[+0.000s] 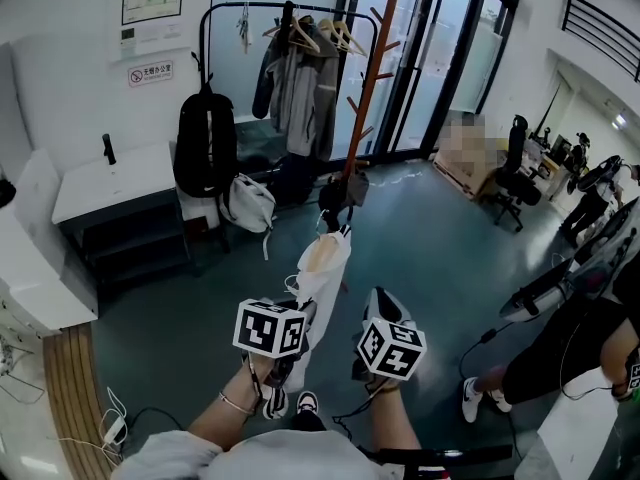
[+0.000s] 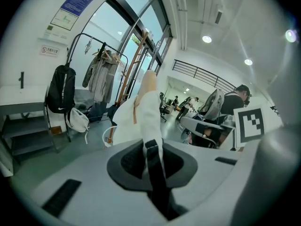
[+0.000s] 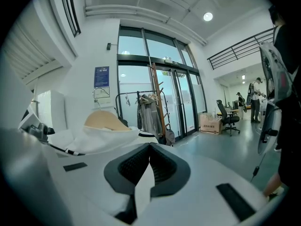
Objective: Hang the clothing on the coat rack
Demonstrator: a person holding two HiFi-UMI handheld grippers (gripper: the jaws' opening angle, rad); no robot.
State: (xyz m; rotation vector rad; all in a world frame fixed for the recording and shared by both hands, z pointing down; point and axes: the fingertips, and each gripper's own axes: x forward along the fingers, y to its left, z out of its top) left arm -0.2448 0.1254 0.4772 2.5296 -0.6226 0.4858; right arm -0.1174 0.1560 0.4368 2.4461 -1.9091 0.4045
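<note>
Clothing (image 1: 325, 268), pinched by left claw (image 2: 151, 149) and right claw (image 3: 148, 149), may slip its hanger (image 3: 107, 120) if tugged unevenly.

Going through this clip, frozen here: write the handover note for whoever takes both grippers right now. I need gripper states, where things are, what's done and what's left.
Left gripper: jaws shut on the white garment, at a black-trimmed edge.
Right gripper: jaws shut on white fabric of the same garment.
The garment sits on a wooden hanger and is held in the air in front of the person, short of the wooden coat rack.
Done: garment lifted, on its hanger.
Left: carry it to the coat rack, hang it there, then open both jaws.
</note>
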